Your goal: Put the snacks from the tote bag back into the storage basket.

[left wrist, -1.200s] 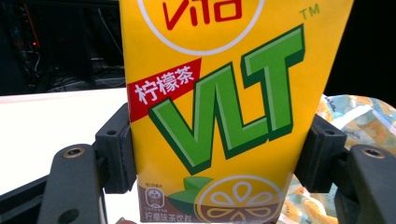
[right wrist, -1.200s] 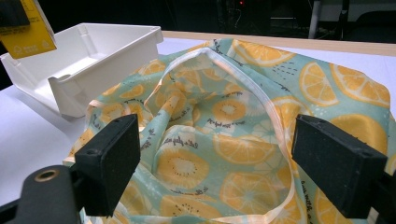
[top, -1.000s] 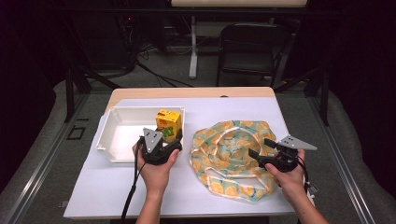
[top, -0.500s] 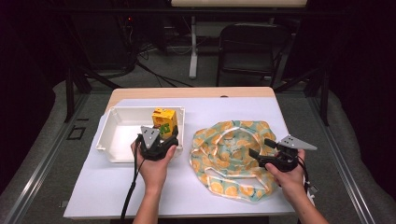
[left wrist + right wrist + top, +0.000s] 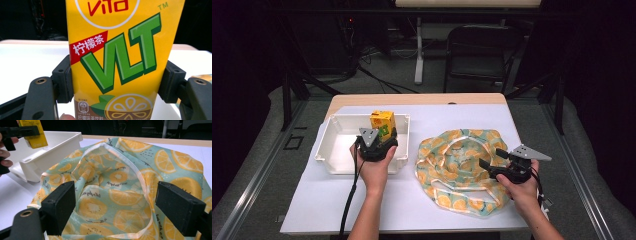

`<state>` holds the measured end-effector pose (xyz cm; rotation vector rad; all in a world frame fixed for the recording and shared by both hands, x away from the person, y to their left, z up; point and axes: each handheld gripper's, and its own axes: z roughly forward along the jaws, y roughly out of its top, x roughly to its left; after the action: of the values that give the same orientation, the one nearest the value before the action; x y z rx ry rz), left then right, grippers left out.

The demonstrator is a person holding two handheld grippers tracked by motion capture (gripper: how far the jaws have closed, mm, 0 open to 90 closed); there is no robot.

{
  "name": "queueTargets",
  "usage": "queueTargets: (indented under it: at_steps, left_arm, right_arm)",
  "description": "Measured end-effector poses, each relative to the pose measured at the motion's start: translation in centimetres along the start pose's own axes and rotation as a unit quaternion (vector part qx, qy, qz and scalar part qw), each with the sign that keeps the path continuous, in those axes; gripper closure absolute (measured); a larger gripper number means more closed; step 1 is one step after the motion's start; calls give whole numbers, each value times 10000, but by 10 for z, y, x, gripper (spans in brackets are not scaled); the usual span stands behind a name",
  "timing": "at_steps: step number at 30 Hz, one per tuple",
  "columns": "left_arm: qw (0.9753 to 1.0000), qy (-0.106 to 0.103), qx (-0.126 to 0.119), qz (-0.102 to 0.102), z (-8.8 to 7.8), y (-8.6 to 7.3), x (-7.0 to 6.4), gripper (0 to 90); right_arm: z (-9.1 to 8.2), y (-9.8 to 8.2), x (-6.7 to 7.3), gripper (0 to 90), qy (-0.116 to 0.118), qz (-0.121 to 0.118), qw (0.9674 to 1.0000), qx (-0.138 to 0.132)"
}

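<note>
Left gripper (image 5: 379,136) jaws clamped, right gripper (image 5: 492,157) jaws apart

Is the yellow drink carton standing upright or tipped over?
Upright: the drink carton shows its print right way up between the left gripper jaws, over the white tray.

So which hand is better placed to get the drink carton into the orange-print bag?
Left. The left gripper is shut on the carton, held up over the white bin beside the bag. The right gripper is open, its fingers at the bag's mouth, likely to hold it.
</note>
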<state>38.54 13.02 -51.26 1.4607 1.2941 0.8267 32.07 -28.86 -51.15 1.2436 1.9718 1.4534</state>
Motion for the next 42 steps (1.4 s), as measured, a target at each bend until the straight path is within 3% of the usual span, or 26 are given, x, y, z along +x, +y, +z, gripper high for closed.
queueTargets:
  at_steps: [15,29,35,42]
  left_arm:
    - [9997,127,155,-148,35,-6,8,300]
    - [9991,235,336,-54,59,-11,17,300]
    - [9986,120,424,-289,67,-12,20,300]
    - [9975,162,669,-123,77,-14,18,300]
  right_arm:
    - [0,-2,-3,164,-38,100,9999,-22]
    - [0,-3,-1,162,-12,38,10000,-16]
    - [2,-4,0,162,-18,49,10000,-8]
    - [1,-4,-1,162,-16,43,10000,-10]
